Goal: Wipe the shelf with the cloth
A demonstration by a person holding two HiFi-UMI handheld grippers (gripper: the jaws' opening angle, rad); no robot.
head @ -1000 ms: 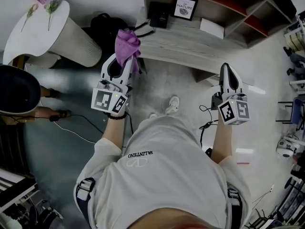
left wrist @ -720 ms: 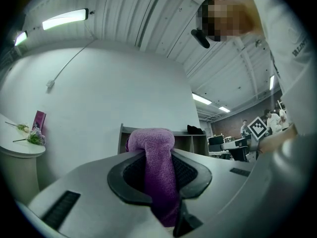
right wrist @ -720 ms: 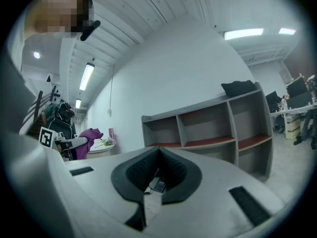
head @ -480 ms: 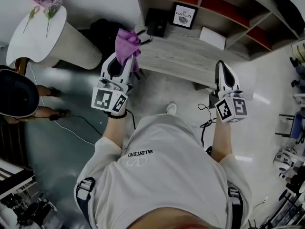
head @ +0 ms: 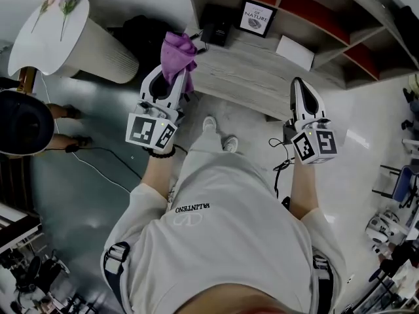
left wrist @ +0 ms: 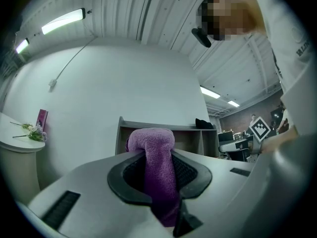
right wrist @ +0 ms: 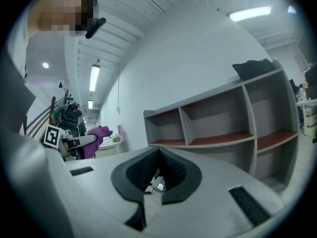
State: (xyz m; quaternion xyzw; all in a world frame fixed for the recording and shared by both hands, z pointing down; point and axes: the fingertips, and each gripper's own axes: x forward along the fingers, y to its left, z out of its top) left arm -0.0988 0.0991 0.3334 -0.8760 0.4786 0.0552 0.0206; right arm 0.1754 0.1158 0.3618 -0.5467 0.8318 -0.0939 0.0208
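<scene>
Low in the head view, nearest the camera, is the person's pale, soft shirt (head: 229,241). Above it two arms reach up the frame, each holding one smooth grey plastic claw with one marker cube (head: 149,133) of black-and-white squares at its base.

The left claw (head: 173,82), at centre left, is clamped on the single cloth (head: 178,52). This is a purple, nubbly terry piece, bunched into a rounded lump above the claw tips. In the left gripper view the cloth (left wrist: 157,165) runs down as a narrow folded band between the ribbed black pads.

The right claw (head: 300,91), at centre right, tapers to a point. In the right gripper view its jaws (right wrist: 157,175) meet at the tip with nothing held.

Beyond the tips, across the upper middle of the frame, lies the shelf (head: 262,74). It has a broad ledge of pale grey wood grain and reddish-brown compartments behind. Three things sit on the ledge: one framed print (head: 254,17), one black box (head: 216,26) and one flat white box (head: 294,51).

At upper left a round white bench (head: 39,41) carries two flower stems (head: 69,5).
</scene>
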